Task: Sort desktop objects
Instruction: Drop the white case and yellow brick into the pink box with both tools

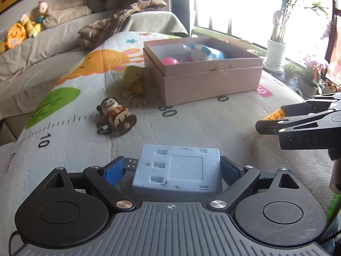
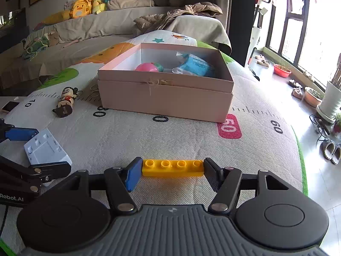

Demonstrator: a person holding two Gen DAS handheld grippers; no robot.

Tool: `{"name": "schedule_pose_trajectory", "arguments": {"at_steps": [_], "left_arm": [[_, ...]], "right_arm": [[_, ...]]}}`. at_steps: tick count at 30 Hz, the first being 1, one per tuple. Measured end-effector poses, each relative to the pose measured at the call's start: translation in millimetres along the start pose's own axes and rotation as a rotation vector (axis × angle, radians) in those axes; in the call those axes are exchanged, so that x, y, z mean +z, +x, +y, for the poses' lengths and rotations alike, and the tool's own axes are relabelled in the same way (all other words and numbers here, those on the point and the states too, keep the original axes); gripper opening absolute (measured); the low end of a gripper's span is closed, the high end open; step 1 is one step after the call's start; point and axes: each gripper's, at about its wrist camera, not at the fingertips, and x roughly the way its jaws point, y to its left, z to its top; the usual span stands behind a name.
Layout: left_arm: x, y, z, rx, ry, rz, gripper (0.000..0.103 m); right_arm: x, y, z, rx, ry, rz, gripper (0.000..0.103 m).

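The left gripper (image 1: 178, 169) jaws pinch a flat, pale-blue plastic block (image 1: 178, 168); the right gripper (image 2: 172, 168) jaws pinch a studded yellow brick (image 2: 172, 167).

The left gripper (image 1: 172, 168) has its two fingers closed against the sides of a pale blue block (image 1: 178, 168), just above the mat (image 1: 202, 123). Near the mat's right edge the right gripper (image 1: 275, 120) clamps a yellow brick (image 1: 275, 114). A wooden doll (image 1: 117, 116) lies on its side toward the left edge. Beyond it, near the far edge, stands an open pink box (image 1: 211, 81) with a pink ball (image 1: 169, 61) inside.
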Motion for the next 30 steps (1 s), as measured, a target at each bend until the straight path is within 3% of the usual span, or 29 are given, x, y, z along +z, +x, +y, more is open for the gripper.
{"name": "schedule_pose_trajectory", "arguments": {"at_steps": [3,6,10,11,13,17,22,24,30], "left_arm": [[25,-22,0,-0.046,0.071,-0.102,0.096],[65,-39,-4,-0.051,0.201,-0.273,0.096],[116,-20,-12,-0.088,0.301,-0.434,0.098],[126,-4,-14,-0.116,0.323,-0.425,0.100],[135,21,-16,-0.094,0.302,-0.373,0.101],[108,30,-2,-0.105,0.180,-0.268,0.102],[62,35,11,0.007,0.144,-0.133,0.102],[51,35,21,0.013,0.094,-0.099,0.102],[34,24,48,0.036,0.007,-0.085,0.102]], "right_arm": [[13,-24,-13,0.033,-0.006,-0.051,0.063],[44,-61,-32,0.030,-0.011,-0.172,0.063],[92,-95,-52,0.006,-0.007,-0.308,0.063],[102,-97,-54,0.000,-0.010,-0.325,0.063],[119,-96,-54,-0.025,-0.021,-0.347,0.063],[139,-85,-51,-0.035,-0.044,-0.350,0.063],[162,-41,-44,0.040,-0.027,-0.249,0.063],[171,-17,-38,0.064,-0.008,-0.195,0.063],[183,42,-21,0.073,0.019,-0.088,0.063]]}}
